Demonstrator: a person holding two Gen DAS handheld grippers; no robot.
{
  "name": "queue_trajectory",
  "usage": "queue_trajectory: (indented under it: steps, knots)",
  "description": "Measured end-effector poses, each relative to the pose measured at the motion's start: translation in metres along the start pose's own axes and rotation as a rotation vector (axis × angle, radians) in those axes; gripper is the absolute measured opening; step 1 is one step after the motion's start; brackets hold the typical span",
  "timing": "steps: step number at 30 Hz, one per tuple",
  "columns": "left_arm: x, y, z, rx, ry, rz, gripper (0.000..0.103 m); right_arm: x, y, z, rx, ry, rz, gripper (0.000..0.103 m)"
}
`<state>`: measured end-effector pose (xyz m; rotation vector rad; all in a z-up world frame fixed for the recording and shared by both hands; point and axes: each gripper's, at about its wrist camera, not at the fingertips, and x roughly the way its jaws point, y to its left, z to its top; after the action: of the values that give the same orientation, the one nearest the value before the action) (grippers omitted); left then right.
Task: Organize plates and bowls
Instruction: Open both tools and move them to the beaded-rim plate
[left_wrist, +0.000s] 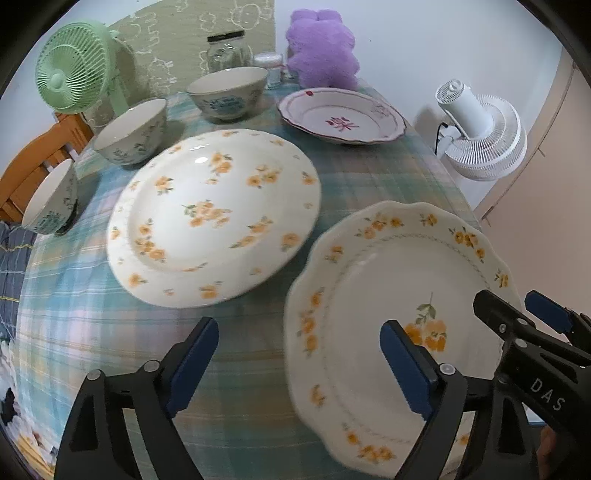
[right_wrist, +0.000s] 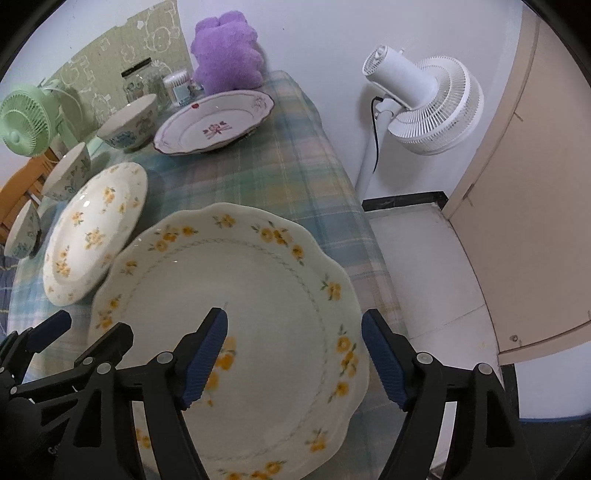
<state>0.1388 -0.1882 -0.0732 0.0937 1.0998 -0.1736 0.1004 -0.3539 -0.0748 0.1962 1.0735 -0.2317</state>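
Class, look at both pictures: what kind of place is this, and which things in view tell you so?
Most likely a home dining corner. A table under a plaid tablecloth carries floral plates and bowls. A purple plush toy sits at the back, and a white standing fan stands by the wall.

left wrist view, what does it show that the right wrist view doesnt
Only the left wrist view shows the striped blue bedding at the left edge. Only the right wrist view shows the tiled floor and the white fan's pole. Both show the scalloped yellow-flower plate, the round yellow-flower plate, the pink-flower plate, three bowls, the purple plush, and the left gripper and right gripper, both open.
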Motion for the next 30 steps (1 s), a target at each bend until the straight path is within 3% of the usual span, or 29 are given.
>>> queue_trajectory:
  steps: [7, 20, 30]
  knots:
    - [-0.012, 0.032, -0.001, 0.024, -0.026, -0.016, 0.095, -0.017, 0.033, -0.002, -0.022, -0.041, -0.043, 0.079]
    - [-0.021, 0.117, 0.022, 0.052, -0.088, 0.006, 0.096, -0.026, 0.12, 0.008, 0.01, -0.089, -0.041, 0.078]
    - [-0.004, 0.141, 0.063, 0.073, -0.114, 0.015, 0.096, -0.013, 0.158, 0.048, 0.007, -0.123, -0.05, 0.078]
